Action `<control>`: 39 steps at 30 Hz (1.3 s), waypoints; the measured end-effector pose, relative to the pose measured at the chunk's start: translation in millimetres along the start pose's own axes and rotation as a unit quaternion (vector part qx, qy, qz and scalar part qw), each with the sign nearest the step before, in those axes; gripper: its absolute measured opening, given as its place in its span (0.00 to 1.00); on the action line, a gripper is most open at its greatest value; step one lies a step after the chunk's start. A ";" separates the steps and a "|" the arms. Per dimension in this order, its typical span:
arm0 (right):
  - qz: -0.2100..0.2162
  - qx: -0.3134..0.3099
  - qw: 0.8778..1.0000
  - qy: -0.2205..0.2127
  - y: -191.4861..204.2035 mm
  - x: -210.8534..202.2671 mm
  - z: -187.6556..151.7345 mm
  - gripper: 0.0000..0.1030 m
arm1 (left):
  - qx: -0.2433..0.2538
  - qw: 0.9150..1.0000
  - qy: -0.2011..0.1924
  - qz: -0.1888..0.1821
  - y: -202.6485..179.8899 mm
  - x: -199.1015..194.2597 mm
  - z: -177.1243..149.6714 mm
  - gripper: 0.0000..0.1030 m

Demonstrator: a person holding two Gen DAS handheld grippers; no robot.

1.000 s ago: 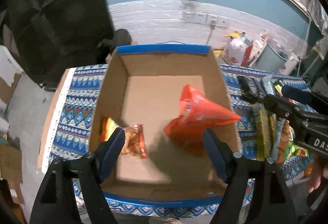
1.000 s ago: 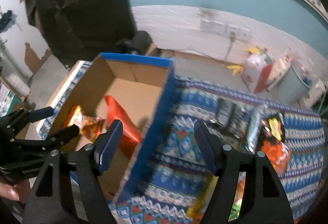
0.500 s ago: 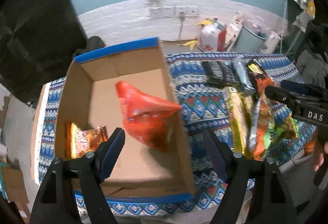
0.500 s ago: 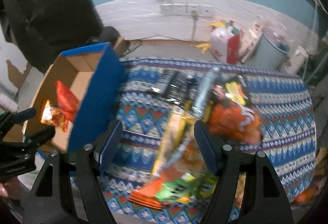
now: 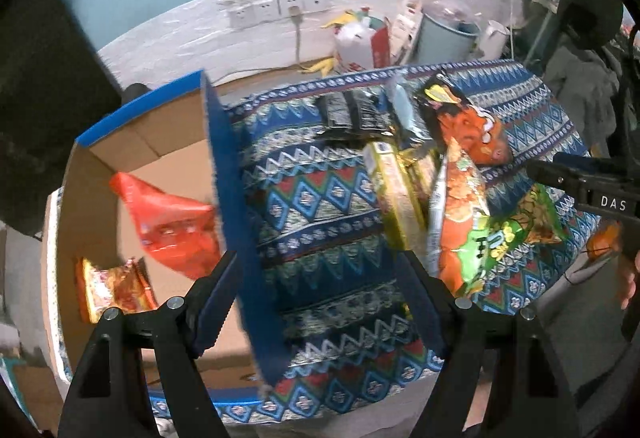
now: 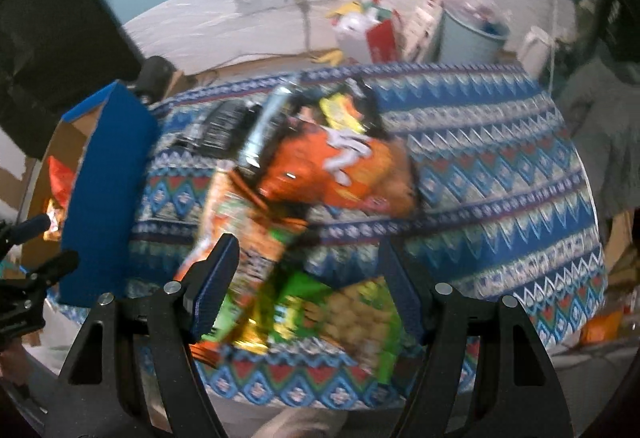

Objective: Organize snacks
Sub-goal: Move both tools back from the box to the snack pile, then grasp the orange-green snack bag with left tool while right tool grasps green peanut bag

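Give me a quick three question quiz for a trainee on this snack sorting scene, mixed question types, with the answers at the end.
1. True or false: the left gripper grips a packet.
2. How many packets lie inside the cardboard box?
3. The green snack bag lies: A in the box, B on the patterned tablecloth, C on the floor.

Key:
1. False, it is open and empty.
2. Two: a red bag and a small orange-yellow packet.
3. B.

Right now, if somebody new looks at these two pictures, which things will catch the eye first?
First, the heap of bright snack packets, with a big orange crinkly bag on top, lying mid-table on the blue zigzag-patterned cloth. Next, at the table's left end, the blue-edged cardboard box holding a red foil packet and a small yellow-red packet. Both grippers hang open and empty.
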State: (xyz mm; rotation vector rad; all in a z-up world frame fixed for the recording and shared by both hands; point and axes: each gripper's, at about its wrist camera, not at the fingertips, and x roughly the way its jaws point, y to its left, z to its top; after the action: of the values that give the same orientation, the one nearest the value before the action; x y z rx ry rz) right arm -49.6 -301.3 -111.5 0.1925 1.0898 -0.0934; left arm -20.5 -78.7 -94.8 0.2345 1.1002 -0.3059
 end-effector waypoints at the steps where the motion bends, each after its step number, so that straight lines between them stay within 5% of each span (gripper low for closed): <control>1: 0.000 0.004 1.000 0.002 -4.9 0.3 -1.7 0.69 | 0.003 1.000 0.004 -0.003 -4.7 2.8 1.4 0.77; 15: 0.022 0.058 0.997 0.050 -49.4 24.7 -27.8 0.69 | 0.032 0.998 0.032 -0.036 -52.7 31.7 16.6 0.77; 34: 0.094 0.095 0.986 0.099 -42.7 77.6 -38.7 0.69 | 0.045 0.994 0.070 -0.073 -87.9 67.4 25.0 0.78; 36: 0.095 0.089 0.987 0.095 -43.1 78.3 -38.5 0.65 | 0.046 0.993 0.073 -0.074 -90.8 68.6 26.4 0.78; 39: 0.085 0.073 0.990 0.080 -43.4 76.0 -36.2 0.46 | 0.048 0.993 0.076 -0.077 -95.5 68.9 29.7 0.78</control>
State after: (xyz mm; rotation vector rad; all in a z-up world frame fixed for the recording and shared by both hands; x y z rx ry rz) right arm -53.5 -335.0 -199.9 0.4297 1.2222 -0.0039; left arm -0.9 -186.5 -147.2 0.2607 1.2578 -0.4862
